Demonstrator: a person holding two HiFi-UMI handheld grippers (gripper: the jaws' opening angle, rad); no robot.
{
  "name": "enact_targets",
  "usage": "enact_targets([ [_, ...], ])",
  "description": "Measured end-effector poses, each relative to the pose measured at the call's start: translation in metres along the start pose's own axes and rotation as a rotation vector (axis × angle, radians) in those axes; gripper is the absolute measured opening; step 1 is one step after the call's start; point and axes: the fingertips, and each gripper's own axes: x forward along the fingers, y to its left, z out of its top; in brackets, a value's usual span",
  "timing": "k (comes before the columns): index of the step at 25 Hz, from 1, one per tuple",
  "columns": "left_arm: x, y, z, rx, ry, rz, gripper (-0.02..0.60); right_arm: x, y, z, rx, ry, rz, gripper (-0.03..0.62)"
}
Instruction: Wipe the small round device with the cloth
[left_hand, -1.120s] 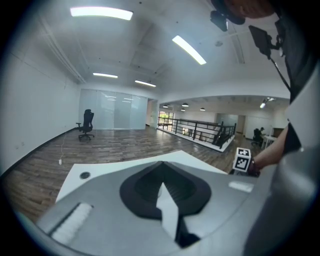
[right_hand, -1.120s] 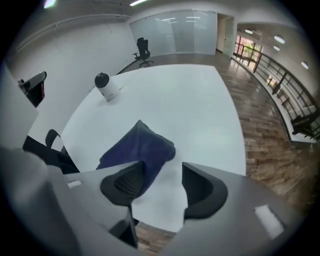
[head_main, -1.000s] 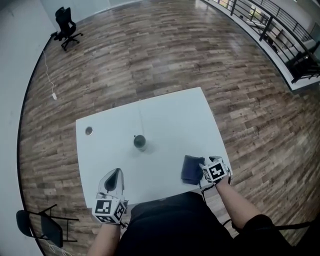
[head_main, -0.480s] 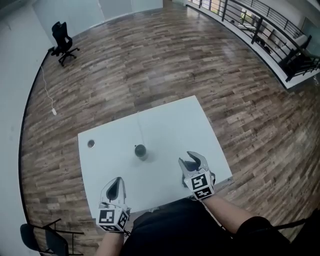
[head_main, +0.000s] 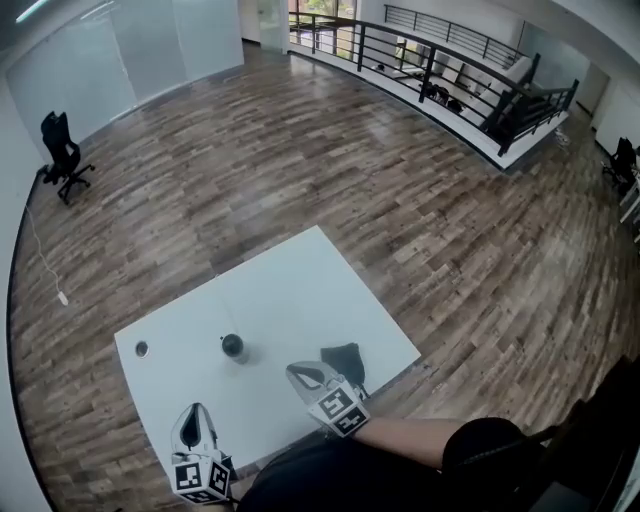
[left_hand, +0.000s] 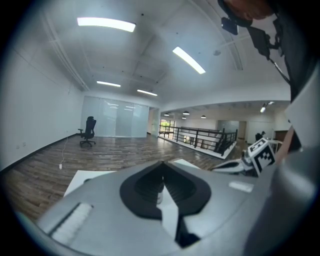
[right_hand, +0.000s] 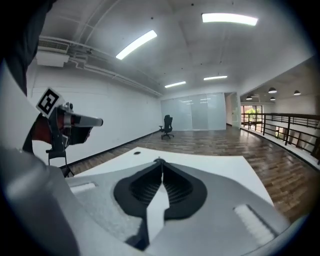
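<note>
The small round dark device (head_main: 232, 346) stands on the white table (head_main: 290, 290), left of centre. A dark cloth (head_main: 345, 360) lies crumpled near the table's front right edge. My right gripper (head_main: 297, 371) hovers between the two, just left of the cloth and pointing towards the device. Its jaws have just been closing and now meet at the tips (right_hand: 160, 161) with nothing between them. My left gripper (head_main: 193, 425) stays at the front left edge, also shut (left_hand: 161, 164) and empty. Each gripper view shows the other gripper (left_hand: 250, 161) (right_hand: 65, 122) to its side.
A small round hole (head_main: 141, 348) sits in the table's left part. Wooden floor surrounds the table. An office chair (head_main: 62, 150) stands far off at the left, and a black railing (head_main: 430, 70) runs along the far right.
The right gripper left the cloth's right edge, rose and swung left across it, and its jaws went from open to shut. The cloth stayed on the table. The left gripper barely moved.
</note>
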Motion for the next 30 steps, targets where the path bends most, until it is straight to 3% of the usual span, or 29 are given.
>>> enact_targets([
  [3, 0.003, -0.003, 0.002, 0.017, 0.001, -0.021, 0.008, 0.0, 0.003, -0.034, 0.028, 0.094, 0.002, 0.002],
  [6, 0.002, -0.006, 0.003, 0.033, 0.001, -0.032, 0.008, -0.001, 0.002, -0.045, -0.019, 0.128, -0.008, 0.002],
  [16, 0.012, -0.018, -0.004, 0.051, 0.024, -0.09, 0.008, -0.004, 0.0, -0.05, -0.054, 0.131, -0.032, 0.002],
  [30, 0.013, -0.003, -0.003, 0.033, 0.028, -0.085, 0.008, 0.012, -0.002, -0.046, -0.043, 0.133, -0.043, 0.002],
])
